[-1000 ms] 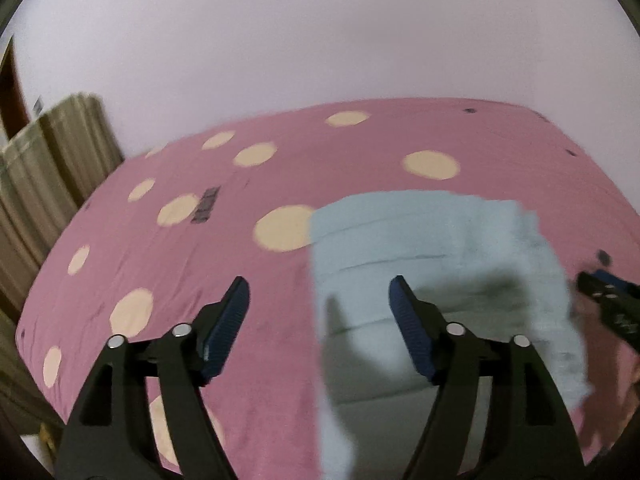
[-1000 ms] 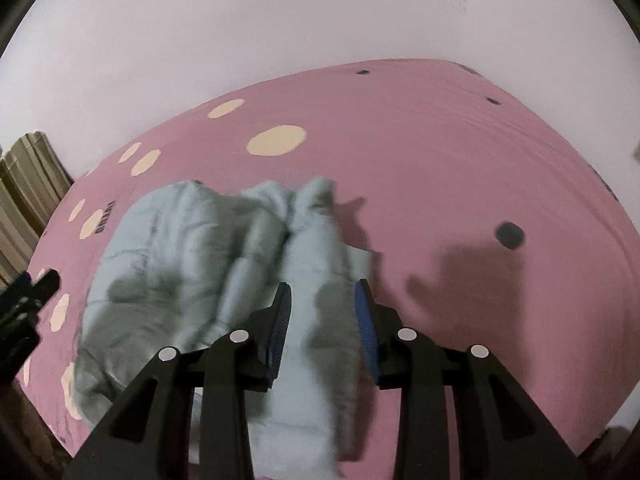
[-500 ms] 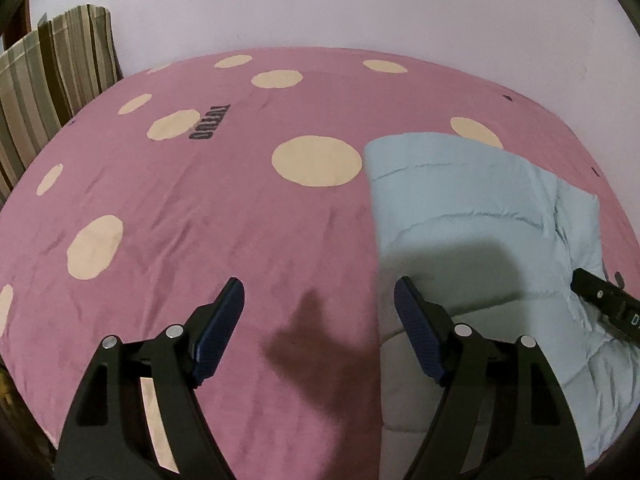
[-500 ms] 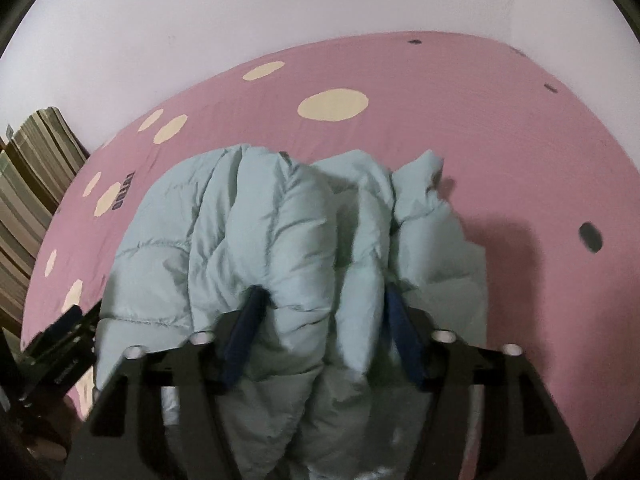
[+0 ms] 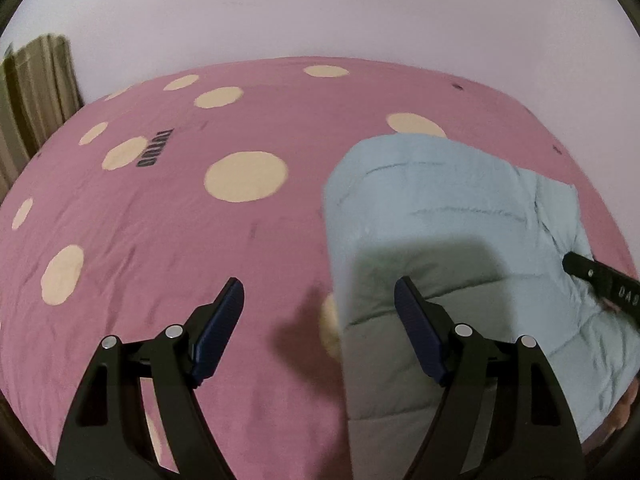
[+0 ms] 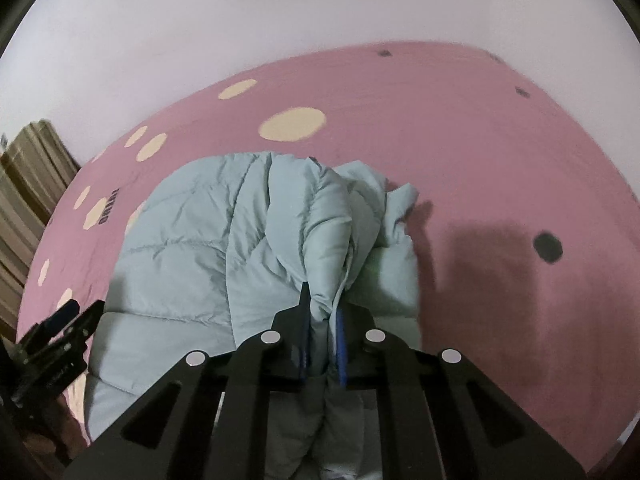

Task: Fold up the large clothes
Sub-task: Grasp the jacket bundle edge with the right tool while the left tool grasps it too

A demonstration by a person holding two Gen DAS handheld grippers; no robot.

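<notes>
Two hand-held grippers: right (image 6: 322,312) just clamped puffy jacket (image 6: 208,248), left (image 5: 318,300) open above bedspread (image 5: 160,220).

We see dark block letters printed on the pink sheet (image 5: 280,240), upside down and too blurred to read. White letters "DA" stand on the right gripper (image 5: 600,284).

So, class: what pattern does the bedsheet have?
Pink bedsheet with large cream dots, best seen in the left wrist view.
</notes>
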